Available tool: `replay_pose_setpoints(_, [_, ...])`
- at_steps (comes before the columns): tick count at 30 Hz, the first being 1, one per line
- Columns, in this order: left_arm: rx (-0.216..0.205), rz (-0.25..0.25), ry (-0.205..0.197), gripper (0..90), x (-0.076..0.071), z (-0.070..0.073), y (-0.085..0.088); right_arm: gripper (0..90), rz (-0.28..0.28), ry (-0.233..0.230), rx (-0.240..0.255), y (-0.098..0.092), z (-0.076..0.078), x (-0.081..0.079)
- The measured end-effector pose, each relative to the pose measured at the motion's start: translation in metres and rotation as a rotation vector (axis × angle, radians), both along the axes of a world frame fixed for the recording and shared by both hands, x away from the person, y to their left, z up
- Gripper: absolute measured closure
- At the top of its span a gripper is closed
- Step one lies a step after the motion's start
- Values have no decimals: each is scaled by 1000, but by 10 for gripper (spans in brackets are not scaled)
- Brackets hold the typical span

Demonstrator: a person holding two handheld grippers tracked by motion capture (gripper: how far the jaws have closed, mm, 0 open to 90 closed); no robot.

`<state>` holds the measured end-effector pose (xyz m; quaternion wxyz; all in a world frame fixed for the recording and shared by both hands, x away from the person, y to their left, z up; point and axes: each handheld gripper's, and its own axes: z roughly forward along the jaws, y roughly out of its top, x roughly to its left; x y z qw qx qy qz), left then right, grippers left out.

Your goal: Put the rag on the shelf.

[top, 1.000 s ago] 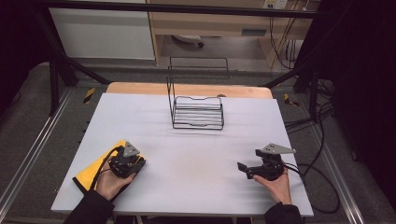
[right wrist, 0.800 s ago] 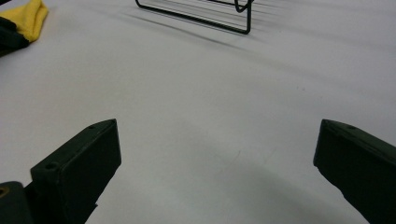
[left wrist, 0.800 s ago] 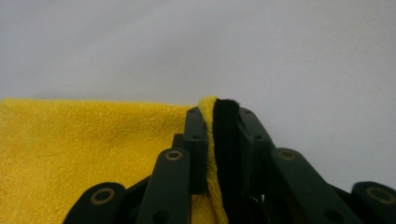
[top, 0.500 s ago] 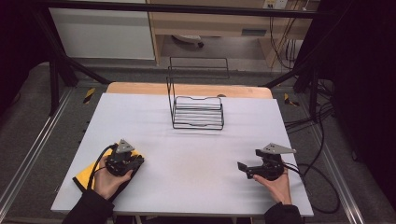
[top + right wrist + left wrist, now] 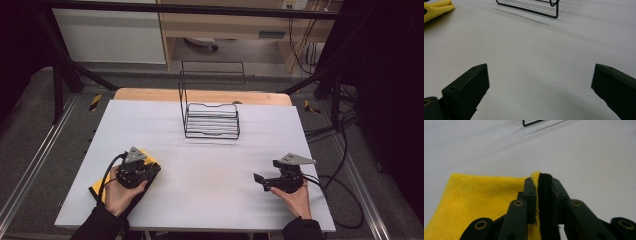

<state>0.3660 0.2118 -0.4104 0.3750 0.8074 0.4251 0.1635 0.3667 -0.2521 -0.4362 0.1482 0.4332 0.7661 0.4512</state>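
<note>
So the left gripper (image 5: 541,195) has its jaws pinched tight on the edge of the yellow cloth (image 5: 474,200), a folded bit with a black trim squeezed right between them. They've just been closing on it. The rest of the cloth spreads out to the left of that gripper on the white table (image 5: 210,165). The right gripper (image 5: 540,92) sits well apart, jaws spread wide over bare table, nothing between them. A wire rack (image 5: 211,120) stands farther ahead of both.
</note>
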Motion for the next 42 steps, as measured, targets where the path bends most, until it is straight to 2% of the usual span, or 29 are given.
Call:
replay_pose_setpoints(1, [0, 0, 0, 775, 0, 0, 0, 18, -1, 0, -1, 0, 0, 0])
replay_pose_setpoints(4, [12, -13, -3, 775, 2, 1, -16, 18, -2, 0, -1, 0, 0, 0])
replay_pose_setpoints(12, [-11, -37, 1, 774, 8, 4, -49, 18, -4, -1, -2, 0, 0, 0])
replay_pose_setpoints(18, [-5, -64, 8, 773, 11, 3, -75, 19, -5, -2, -3, 0, 0, 0])
replay_pose_setpoints(21, [-7, -74, 16, 771, 13, 1, -87, 19, -4, -2, -3, 0, 0, 0])
replay_pose_setpoints(25, [15, -84, 30, 765, 18, -9, -98, 20, -5, -2, -3, 0, 0, 0])
replay_pose_setpoints(30, [34, -104, 49, 749, 22, -24, -103, 20, -5, -3, -5, 0, 0, 0])
replay_pose_setpoints(34, [31, -137, 60, 701, 24, -28, -103, 21, -5, -3, -7, 1, -1, 0])
replay_pose_setpoints(38, [22, -173, 57, 611, 23, -23, -97, 21, -10, -2, -7, 1, -1, 0])
replay_pose_setpoints(42, [25, -200, 38, 462, 20, -12, -85, 21, -14, 0, -8, 2, 0, 0])
